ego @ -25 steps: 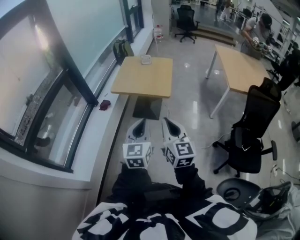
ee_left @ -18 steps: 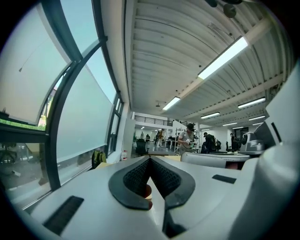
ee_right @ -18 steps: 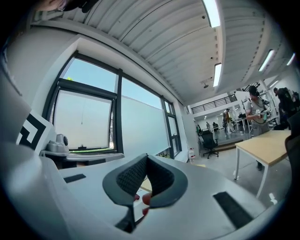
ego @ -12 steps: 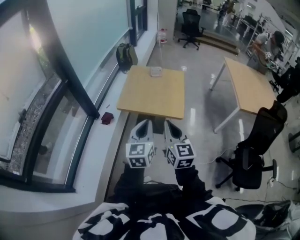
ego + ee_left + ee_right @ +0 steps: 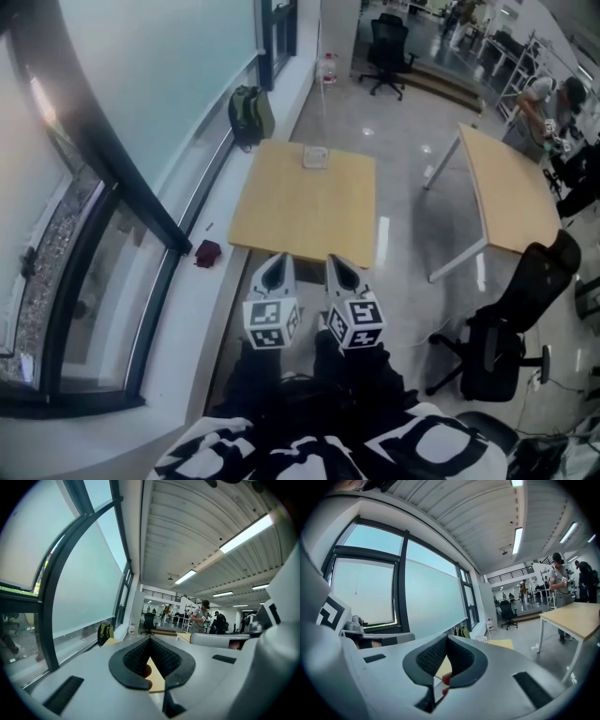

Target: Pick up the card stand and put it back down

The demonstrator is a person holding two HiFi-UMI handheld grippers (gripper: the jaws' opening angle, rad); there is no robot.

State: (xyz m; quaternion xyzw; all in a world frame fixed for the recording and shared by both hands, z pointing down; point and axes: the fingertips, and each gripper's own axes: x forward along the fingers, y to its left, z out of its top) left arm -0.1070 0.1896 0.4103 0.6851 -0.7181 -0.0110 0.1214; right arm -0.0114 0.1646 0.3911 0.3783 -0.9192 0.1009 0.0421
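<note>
This is an open-plan office or lab floor. It has light wooden worktops [image 5: 305,202] on white legs, black swivel chairs [image 5: 497,328] and a polished grey floor [image 5: 412,122]. Tall windows [image 5: 141,84] line one wall under ceiling strip lights [image 5: 246,532], and a person [image 5: 548,94] works at the far benches.

Bright window [image 5: 169,56] daylight glares off the floor [image 5: 405,141]; edges warp.

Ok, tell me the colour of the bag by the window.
The bag is olive green; head view shows it best.

On the desk [image 5: 281,217], the card stand [image 5: 316,157] stood at the far edge. A backpack [image 5: 249,114] lay beyond; another desk [image 5: 511,192] stood to the right.
</note>
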